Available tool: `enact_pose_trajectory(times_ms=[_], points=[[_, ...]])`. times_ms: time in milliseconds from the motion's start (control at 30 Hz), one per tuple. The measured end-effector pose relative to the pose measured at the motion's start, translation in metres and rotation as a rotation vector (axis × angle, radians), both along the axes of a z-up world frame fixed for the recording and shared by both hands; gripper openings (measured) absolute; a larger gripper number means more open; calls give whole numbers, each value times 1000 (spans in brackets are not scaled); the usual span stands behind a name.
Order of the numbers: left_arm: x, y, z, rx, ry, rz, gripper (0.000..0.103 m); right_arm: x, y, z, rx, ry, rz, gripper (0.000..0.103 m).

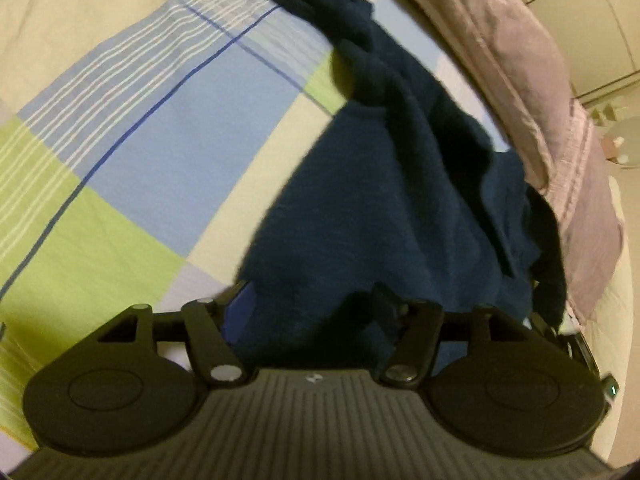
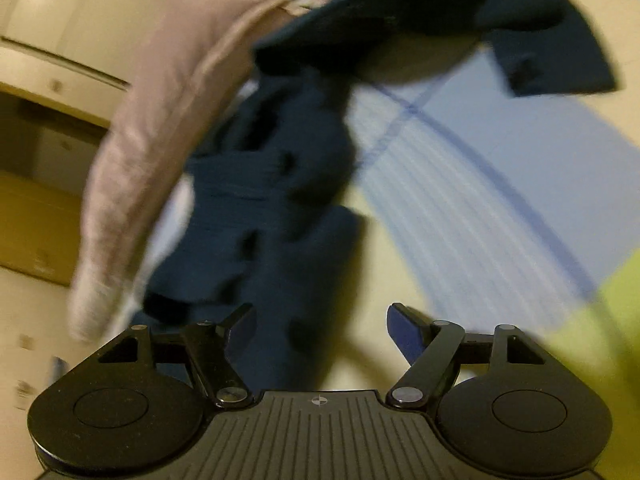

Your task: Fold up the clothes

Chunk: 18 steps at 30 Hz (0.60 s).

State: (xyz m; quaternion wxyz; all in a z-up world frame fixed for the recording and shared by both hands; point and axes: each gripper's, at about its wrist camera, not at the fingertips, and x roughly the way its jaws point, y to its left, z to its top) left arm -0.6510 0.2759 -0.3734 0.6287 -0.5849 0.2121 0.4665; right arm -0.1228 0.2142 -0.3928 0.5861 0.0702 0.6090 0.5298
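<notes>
A dark navy garment (image 1: pixel 384 200) lies crumpled on a checked bedsheet (image 1: pixel 132 152) of green, blue and cream. My left gripper (image 1: pixel 316 312) is open, its jaws wide apart, with navy cloth lying between and over them; the right fingertip is partly hidden by cloth. In the right wrist view the same garment (image 2: pixel 280 184) runs from the gripper up to a loose flap at the top right. My right gripper (image 2: pixel 322 328) is open, its blue pads (image 2: pixel 404 330) wide apart, with cloth near the left finger. This view is blurred by motion.
A mauve quilt (image 1: pixel 532 92) lies bunched along the bed's edge beside the garment, and also shows in the right wrist view (image 2: pixel 160 128). Beyond it are a pale floor and wall (image 2: pixel 60 40). Bare checked sheet (image 2: pixel 500 168) spreads to the other side.
</notes>
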Motion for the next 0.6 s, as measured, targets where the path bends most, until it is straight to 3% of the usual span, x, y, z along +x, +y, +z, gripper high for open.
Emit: enact_pose_trajectory(times_ms=[100, 133, 167, 233, 267, 333, 400, 467, 533, 567, 600], points=[[6, -6, -1, 10, 17, -7, 72, -19, 21, -8, -28, -10, 77, 75], [9, -7, -3, 13, 32, -9, 72, -23, 27, -10, -38, -18, 99, 65], [15, -7, -5, 30, 55, -14, 70, -26, 31, -10, -49, -33, 116, 35], [26, -4, -6, 68, 81, -31, 17, -32, 40, -10, -72, -62, 150, 12], [29, -1, -5, 51, 61, -35, 4, -33, 42, -8, -70, -69, 161, 10], [33, 2, 3, 37, 14, -31, 4, -30, 39, 9, -33, -90, 177, 9], [33, -3, 30, 55, -51, -29, 4, -25, 28, 38, -1, -118, 180, 8], [29, -12, 63, 91, -121, -15, 3, -15, 23, 82, 12, -154, 180, 8], [25, -21, 97, 128, -159, -6, 4, -11, 20, 137, 35, -255, 233, 8], [23, -25, 112, 142, -166, 0, 4, -13, 20, 159, 35, -310, 275, 9], [21, -26, 116, 130, -99, 15, 6, -17, 22, 171, 21, -352, 323, 9]])
